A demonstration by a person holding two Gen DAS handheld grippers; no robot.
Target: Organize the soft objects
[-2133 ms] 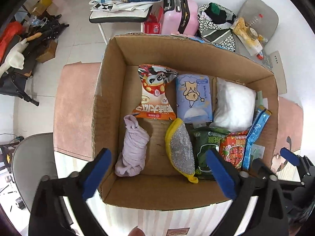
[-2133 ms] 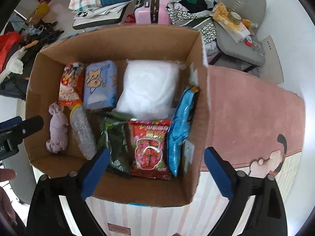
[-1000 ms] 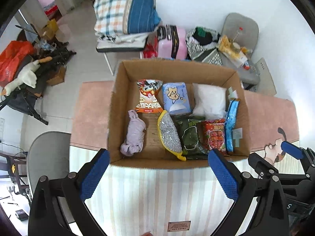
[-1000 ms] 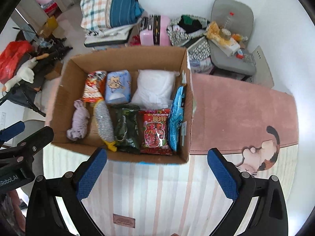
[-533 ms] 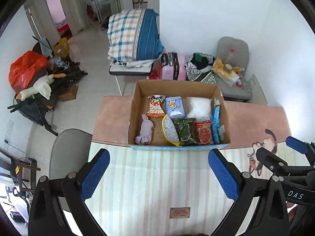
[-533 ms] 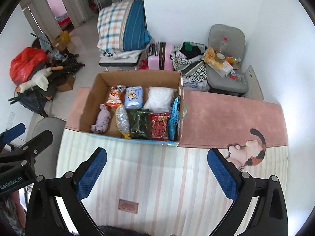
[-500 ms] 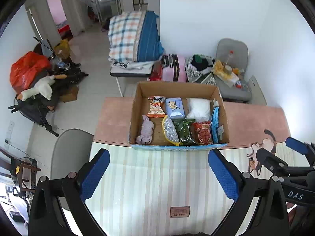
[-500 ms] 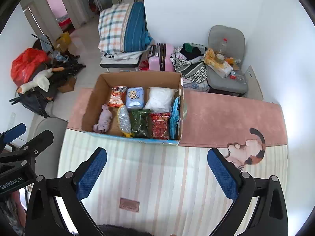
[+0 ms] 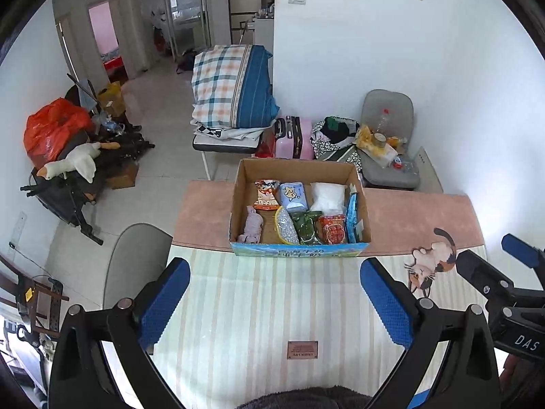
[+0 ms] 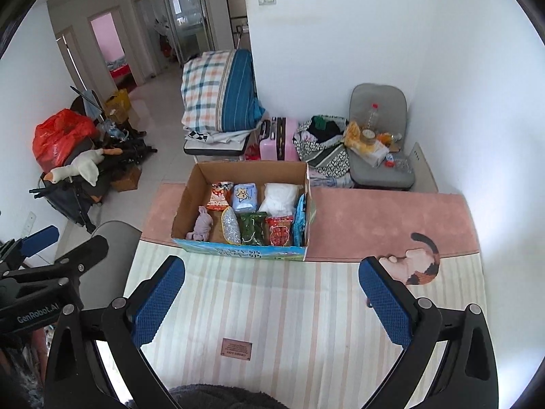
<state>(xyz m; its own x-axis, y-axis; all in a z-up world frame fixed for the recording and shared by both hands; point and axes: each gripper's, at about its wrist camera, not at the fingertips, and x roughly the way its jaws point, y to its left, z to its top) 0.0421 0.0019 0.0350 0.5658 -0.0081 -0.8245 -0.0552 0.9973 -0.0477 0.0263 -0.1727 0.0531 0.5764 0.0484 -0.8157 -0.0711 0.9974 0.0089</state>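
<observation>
An open cardboard box (image 9: 240,201) stands on the table, also in the right wrist view (image 10: 185,201). Inside lie a rolled lilac cloth (image 9: 252,227), a yellow-edged silver scrubber (image 9: 285,225), a white pillow pack (image 9: 327,196), a blue tissue pack (image 9: 293,195) and several snack bags (image 9: 332,227). My left gripper (image 9: 276,301) is open and empty, well back from the box above the striped mat. My right gripper (image 10: 272,301) is open and empty, likewise well back.
The table has a striped mat (image 9: 272,306) in front and a pink cloth with a cat picture (image 9: 432,255) behind. A grey chair (image 9: 136,259) stands at the left edge. Beyond are a folded quilt (image 9: 231,92), a pink suitcase (image 9: 293,138) and a cluttered grey chair (image 9: 388,143).
Both grippers have pulled far back and up from the box, which now looks small and distant. Both stay open and empty. The box contents have not moved.
</observation>
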